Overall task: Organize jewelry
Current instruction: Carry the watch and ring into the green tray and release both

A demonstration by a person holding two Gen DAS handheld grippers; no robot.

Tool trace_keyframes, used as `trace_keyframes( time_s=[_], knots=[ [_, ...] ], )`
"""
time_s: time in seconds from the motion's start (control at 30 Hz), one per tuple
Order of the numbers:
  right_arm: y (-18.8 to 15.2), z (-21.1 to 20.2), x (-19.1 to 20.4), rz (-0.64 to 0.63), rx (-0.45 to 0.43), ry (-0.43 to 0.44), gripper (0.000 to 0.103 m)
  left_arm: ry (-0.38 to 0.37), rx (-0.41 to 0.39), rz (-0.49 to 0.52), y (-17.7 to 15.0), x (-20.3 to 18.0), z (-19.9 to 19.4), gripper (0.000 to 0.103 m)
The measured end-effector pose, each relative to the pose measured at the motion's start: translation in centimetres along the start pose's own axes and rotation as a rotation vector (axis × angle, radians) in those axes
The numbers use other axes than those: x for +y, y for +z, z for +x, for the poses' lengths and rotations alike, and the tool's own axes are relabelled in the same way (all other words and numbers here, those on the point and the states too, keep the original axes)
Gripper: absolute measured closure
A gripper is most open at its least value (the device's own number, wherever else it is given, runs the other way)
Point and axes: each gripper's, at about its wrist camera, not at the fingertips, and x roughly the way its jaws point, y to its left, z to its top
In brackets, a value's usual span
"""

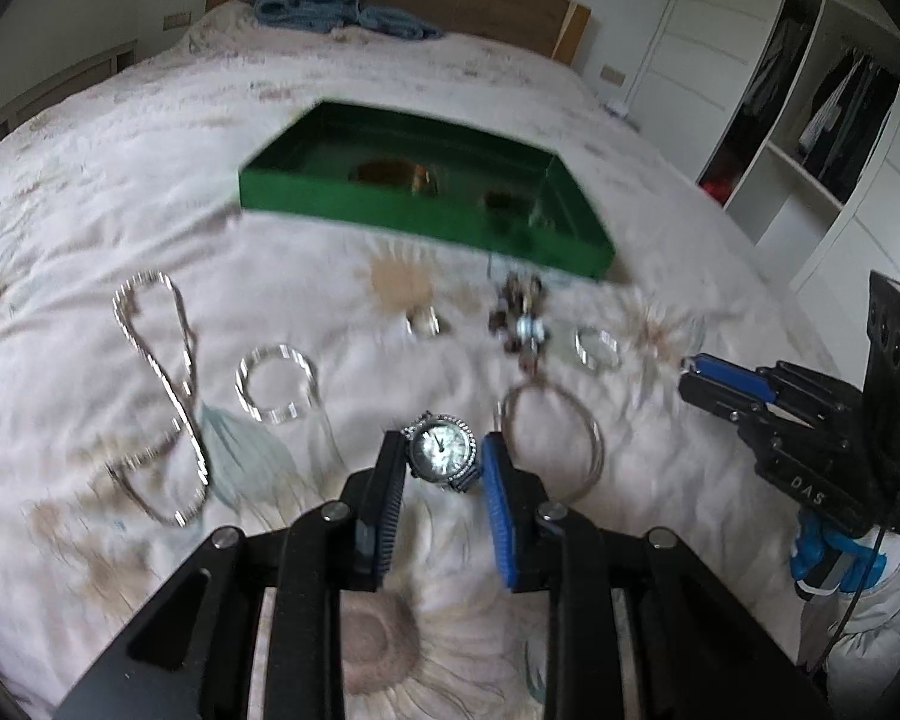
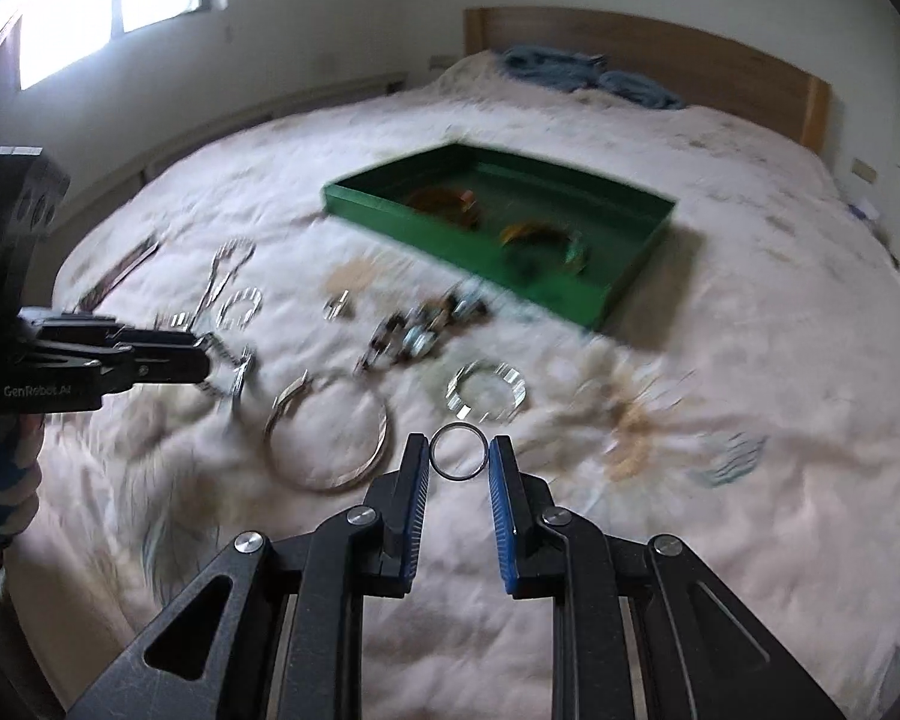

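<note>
You've got both tongs loaded right now: the left gripper [image 1: 443, 461] is pinched on the wristwatch [image 1: 441, 453], face up toward the camera with its band trailing down toward the blue pad, and the right gripper [image 2: 459, 461] is clamped across a plain metal ring [image 2: 459, 453], hoop standing open to the lens. The thing that matters next is the green tray [image 2: 642, 240], which sits straight ahead of both tongs, farther up the bed [image 2: 750, 480], long side running across your view, with a couple of gold-ish pieces already inside (too blurry to name). From the right wrist view the tray's near corner looks closer to your right hand, so I'd guess the ring lands first. Left on the quilt between you and the tray: a chain necklace [image 1: 162, 396], a clear bangle [image 1: 277, 384], a thin wire hoop [image 1: 555, 438], a beaded piece [image 1: 519, 318]. Readable writing: "DAS" on the right tool's body in the left view, "GenRobot.AI" on the left tool in the right view.
</note>
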Motion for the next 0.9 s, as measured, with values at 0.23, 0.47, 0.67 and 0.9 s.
trace_keyframes(
  time_s=[0.23,0.47,0.67,0.9],
  knots=[
    [6.2,-0.2,-2.5,0.057,-0.093,-0.064,0.083,-0.029,-0.109,-0.029,6.9,1.7,-0.1,0.079],
    [11.6,5.0,-5.0,0.151,-0.09,-0.067,0.083,-0.047,-0.133,-0.049,14.8,2.9,4.0,0.079],
    [13.8,11.6,-6.6,0.23,-0.032,-0.071,0.083,-0.025,-0.074,-0.064,19.2,3.6,10.4,0.079],
    [15.6,17.6,-8.6,0.279,0.089,-0.121,0.083,0.09,0.006,-0.064,22.1,4.7,17.4,0.079]
  ],
)
